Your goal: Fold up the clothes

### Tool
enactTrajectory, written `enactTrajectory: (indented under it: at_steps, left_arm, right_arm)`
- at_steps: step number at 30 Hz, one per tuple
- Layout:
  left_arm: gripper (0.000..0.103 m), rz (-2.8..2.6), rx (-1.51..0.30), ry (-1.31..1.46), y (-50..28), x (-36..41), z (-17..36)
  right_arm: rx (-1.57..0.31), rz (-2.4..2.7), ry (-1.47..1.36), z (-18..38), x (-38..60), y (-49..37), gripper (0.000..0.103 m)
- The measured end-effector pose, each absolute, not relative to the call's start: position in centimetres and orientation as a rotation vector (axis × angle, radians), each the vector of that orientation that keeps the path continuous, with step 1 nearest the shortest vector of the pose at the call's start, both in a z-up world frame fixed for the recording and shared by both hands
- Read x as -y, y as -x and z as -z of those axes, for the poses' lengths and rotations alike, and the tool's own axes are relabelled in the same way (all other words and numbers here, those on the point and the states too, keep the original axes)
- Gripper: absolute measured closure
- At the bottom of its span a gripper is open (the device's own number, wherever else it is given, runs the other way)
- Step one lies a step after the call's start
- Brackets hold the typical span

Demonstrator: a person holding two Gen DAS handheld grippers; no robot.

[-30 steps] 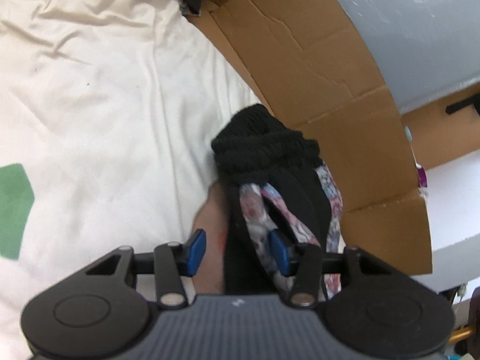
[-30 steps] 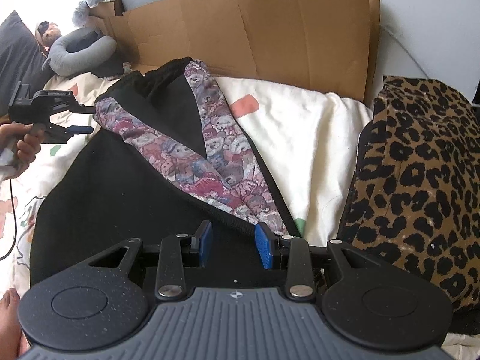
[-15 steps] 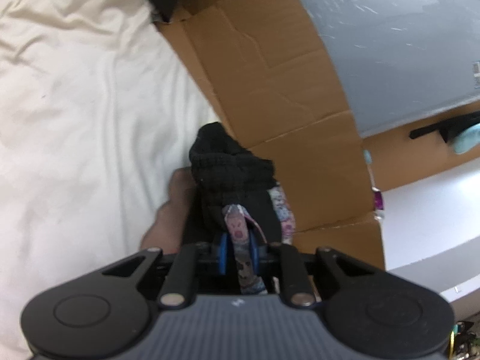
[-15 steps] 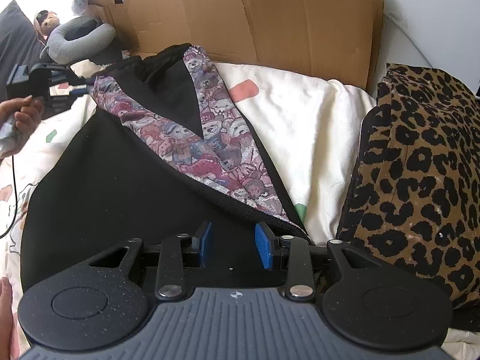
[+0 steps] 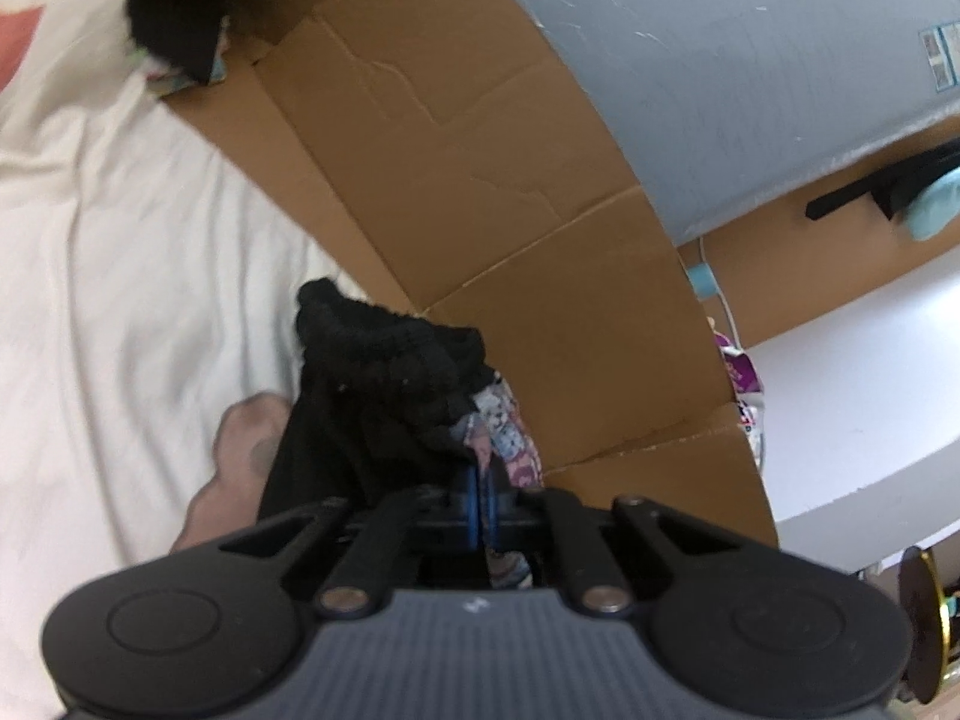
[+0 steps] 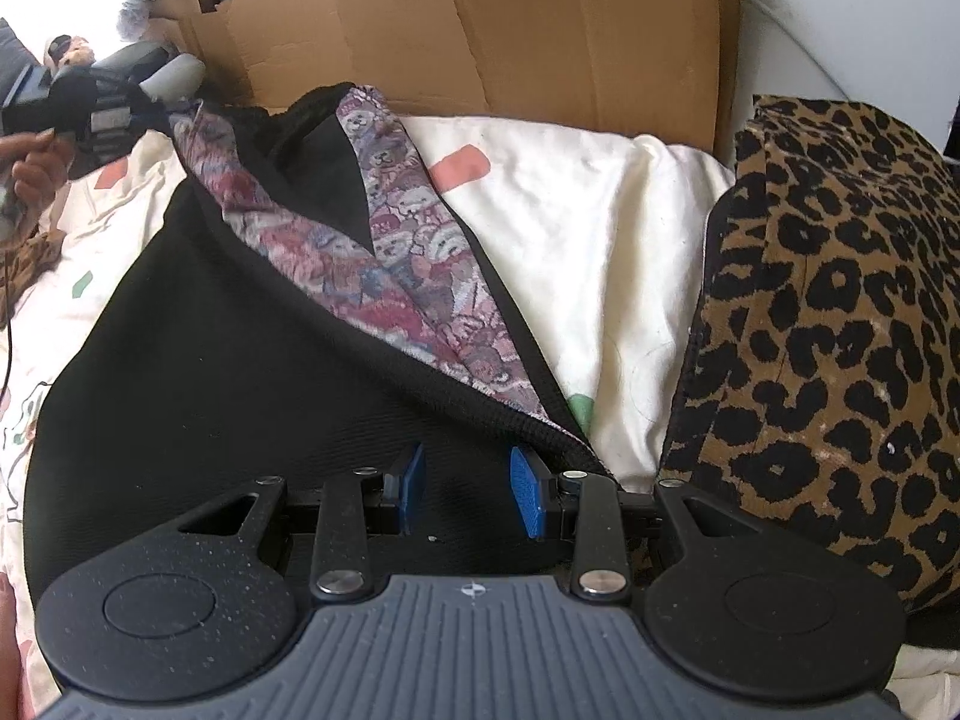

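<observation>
The left gripper is clamped on the black garment at its bear-print lining. White bedding lies beneath, with a cardboard sheet behind.

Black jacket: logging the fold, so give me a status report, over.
Left gripper shut on the black jacket at its collar. Right gripper open, low over the hem. Leopard-print fabric lies alongside to the right, not blocking.

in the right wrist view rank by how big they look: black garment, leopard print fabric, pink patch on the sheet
1. Black garment with bear-print lining
2. Leopard print fabric, though it lies partly out of frame
3. Pink patch on the cream sheet, far smallest
</observation>
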State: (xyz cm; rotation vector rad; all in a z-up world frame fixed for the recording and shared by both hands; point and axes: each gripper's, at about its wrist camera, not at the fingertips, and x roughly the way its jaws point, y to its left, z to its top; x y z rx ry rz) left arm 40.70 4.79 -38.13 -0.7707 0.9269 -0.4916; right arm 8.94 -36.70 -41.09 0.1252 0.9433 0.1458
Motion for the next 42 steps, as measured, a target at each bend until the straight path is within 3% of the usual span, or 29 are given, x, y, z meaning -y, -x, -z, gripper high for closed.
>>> enactTrajectory:
  at_steps: [15,42]
  left_arm:
    - [0.100,0.425,-0.948,0.582,-46.8,3.2,35.8]
    - [0.100,0.330,-1.027,0.249,-52.9,14.1,40.7]
  right_arm:
    - [-0.961,-0.142,-0.167,42.7,38.0,-9.0,0.069]
    - [-0.953,-0.185,-0.194,43.2,39.1,-8.8,0.069]
